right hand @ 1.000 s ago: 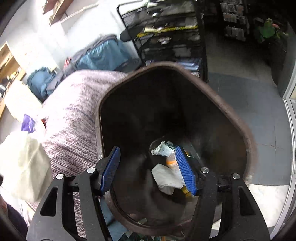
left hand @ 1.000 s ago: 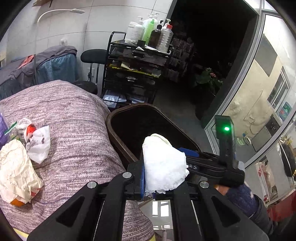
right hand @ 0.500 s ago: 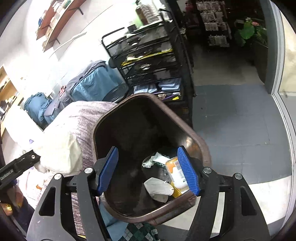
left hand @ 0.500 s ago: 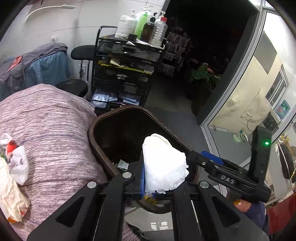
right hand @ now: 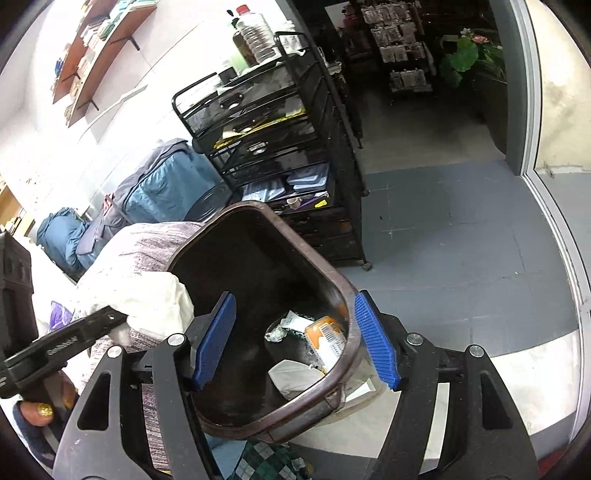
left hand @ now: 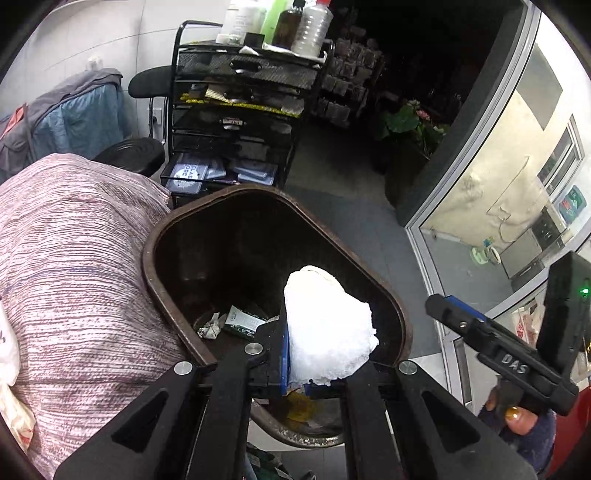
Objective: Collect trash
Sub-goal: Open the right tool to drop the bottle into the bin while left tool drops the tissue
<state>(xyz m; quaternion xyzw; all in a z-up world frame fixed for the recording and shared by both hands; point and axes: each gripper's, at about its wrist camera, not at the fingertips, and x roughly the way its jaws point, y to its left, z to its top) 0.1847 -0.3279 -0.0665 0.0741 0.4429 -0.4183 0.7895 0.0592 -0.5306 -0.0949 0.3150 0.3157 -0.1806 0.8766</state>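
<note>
- The trash bin (left hand: 166,295) stands on the floor, touching the right side of a cushion (left hand: 74,277).
- A drawer cart (left hand: 240,122) stands behind the bin, bottles (left hand: 310,29) on top.
- Wrappers (right hand: 325,339) lie inside the bin.
- A tissue wad (left hand: 328,332) hangs above the bin's opening.

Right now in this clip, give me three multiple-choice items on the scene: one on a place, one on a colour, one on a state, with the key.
1. Where is the white crumpled tissue?
A. Between the left gripper's pads, over the brown trash bin
B. On the floor
C. On the black mesh drawer cart

2. What colour are the right gripper's pads?
A. Red
B. Blue
C. Green

3. How do the right gripper's jaws stand?
A. Shut on a wrapper
B. Shut on the bin rim
C. Open, holding nothing

Key: 1 A, the tissue sits pinched above the bin's mouth. 2 B, both pads show blue. 3 C, the pads stand apart, gripping nothing.
</note>
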